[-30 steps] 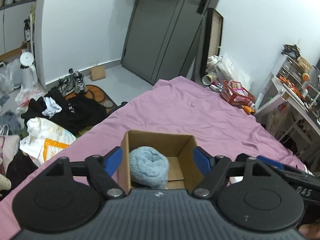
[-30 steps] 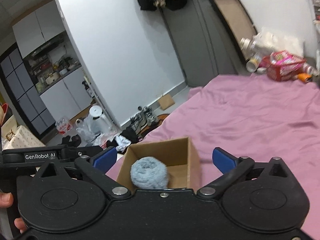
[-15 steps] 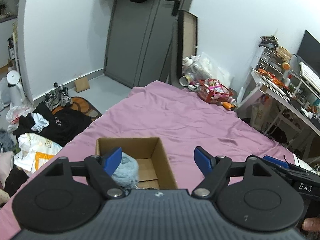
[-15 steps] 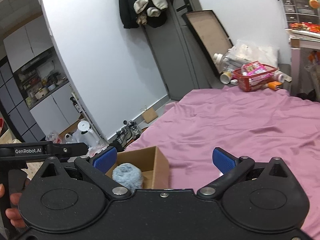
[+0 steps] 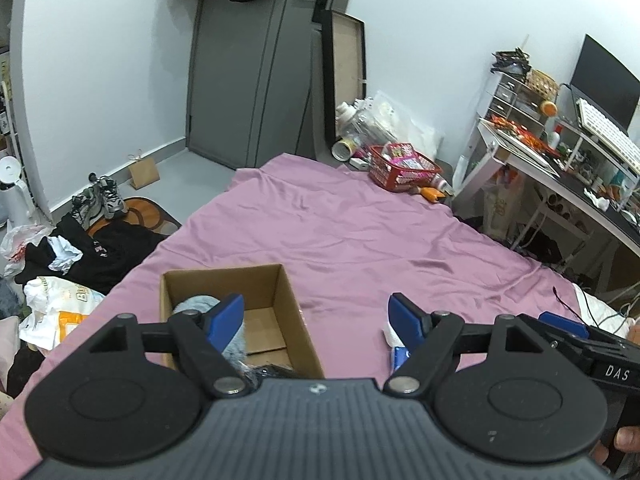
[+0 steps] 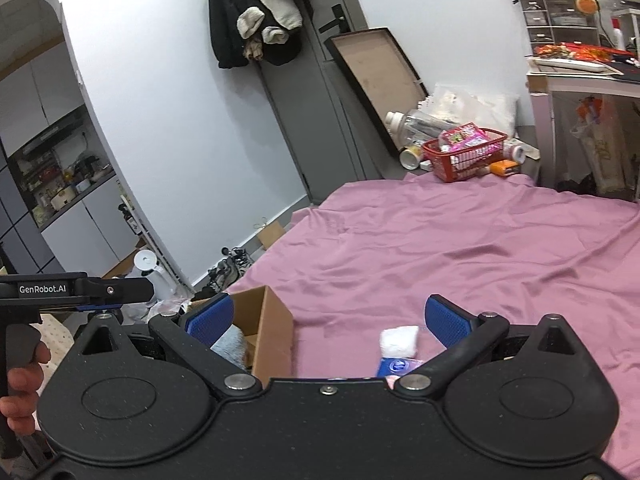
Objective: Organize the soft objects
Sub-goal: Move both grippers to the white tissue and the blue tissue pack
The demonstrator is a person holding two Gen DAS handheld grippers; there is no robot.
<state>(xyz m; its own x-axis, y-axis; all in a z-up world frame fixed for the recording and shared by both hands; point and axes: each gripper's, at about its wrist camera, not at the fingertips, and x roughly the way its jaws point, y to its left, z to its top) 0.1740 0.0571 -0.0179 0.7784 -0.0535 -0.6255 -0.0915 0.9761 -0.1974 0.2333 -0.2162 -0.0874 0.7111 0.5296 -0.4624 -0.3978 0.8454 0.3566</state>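
Both grippers, left (image 5: 316,318) and right (image 6: 326,320), are hanging spread and empty over the bed (image 6: 460,248), the white cloth (image 6: 399,340) lying at the right one's 5 o'clock, likely light and squashy, best pinched mid-bundle.

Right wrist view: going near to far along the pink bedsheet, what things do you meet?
Blue-labelled packet → white fluffy cloth bundle → open stretch of pink bedsheet → red wire basket of snack packets, just past the bed's far edge.

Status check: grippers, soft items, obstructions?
Both grippers open, empty. Grey fluffy ball in cardboard box. White cloth on bedsheet. Nothing blocking.
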